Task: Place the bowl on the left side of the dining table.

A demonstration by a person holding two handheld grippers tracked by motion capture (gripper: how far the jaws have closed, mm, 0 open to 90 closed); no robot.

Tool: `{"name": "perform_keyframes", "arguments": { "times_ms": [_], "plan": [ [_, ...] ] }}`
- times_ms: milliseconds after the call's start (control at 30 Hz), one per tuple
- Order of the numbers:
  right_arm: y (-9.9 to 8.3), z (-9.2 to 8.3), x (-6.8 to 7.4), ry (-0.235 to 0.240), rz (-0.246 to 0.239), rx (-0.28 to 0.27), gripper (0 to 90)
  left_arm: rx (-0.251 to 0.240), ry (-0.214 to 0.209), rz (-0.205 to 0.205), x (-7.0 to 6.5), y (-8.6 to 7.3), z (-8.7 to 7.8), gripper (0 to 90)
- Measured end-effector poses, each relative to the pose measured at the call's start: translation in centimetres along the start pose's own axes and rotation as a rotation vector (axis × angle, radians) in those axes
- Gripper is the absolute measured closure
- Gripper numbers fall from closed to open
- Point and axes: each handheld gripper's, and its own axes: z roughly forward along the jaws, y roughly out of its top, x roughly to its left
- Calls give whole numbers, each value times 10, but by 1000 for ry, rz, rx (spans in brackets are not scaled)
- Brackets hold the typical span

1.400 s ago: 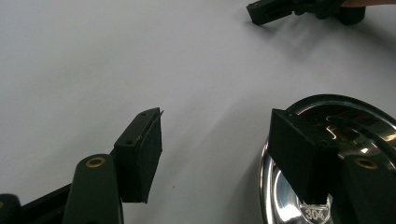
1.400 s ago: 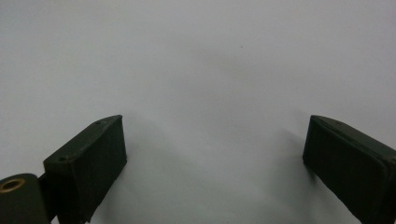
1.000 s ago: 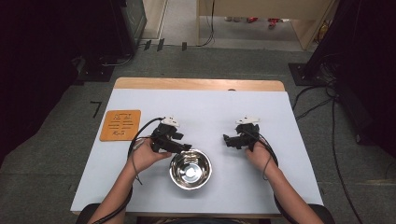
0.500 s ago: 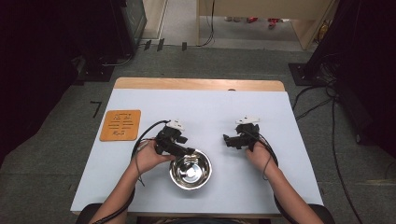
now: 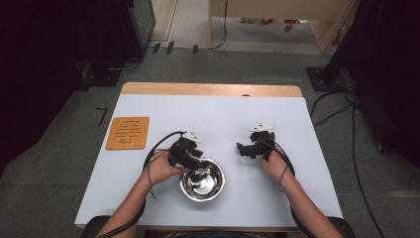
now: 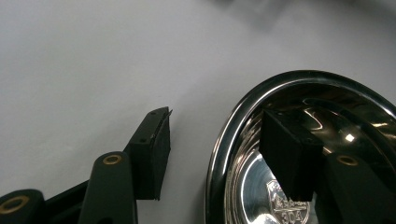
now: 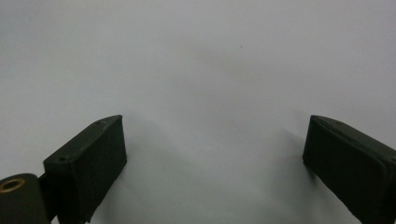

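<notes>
Bowl, round and mirror-shiny steel, sits on the pale, smooth counter near the person's edge. Left claw straddles its rim, one black pad inside and one outside; the jaws have just been closing but do not yet pinch the rim, probably readying a grip. Right claw rests apart, jaws wide and empty. Orange square mat lies farther left.

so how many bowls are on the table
1: a steel bowl near the table's front edge, its rim between the left gripper's jaws. Nothing on the table could hide another.
</notes>
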Motion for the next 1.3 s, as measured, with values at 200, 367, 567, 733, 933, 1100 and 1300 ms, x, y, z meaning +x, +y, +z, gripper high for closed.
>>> {"name": "perform_keyframes", "arguments": {
  "times_ms": [200,367,567,733,933,1100,1300],
  "plan": [
    [0,0,0,0,0,0,57,13,-42,-2,1,-2,4,484],
    [0,0,0,0,-1,0,57,44,-57,6,1,-4,7,543],
    [0,0,0,0,-1,0,57,59,-82,17,0,-3,8,645],
    [0,0,0,-1,-1,0,57,74,-90,14,2,-3,7,673],
    [0,0,0,0,-3,1,57,65,-123,-60,6,0,1,806],
    [0,0,0,-1,-3,1,57,74,-130,-118,7,2,0,858],
    [0,0,0,0,-3,1,57,90,-133,-136,9,2,2,868]
  ]
}}
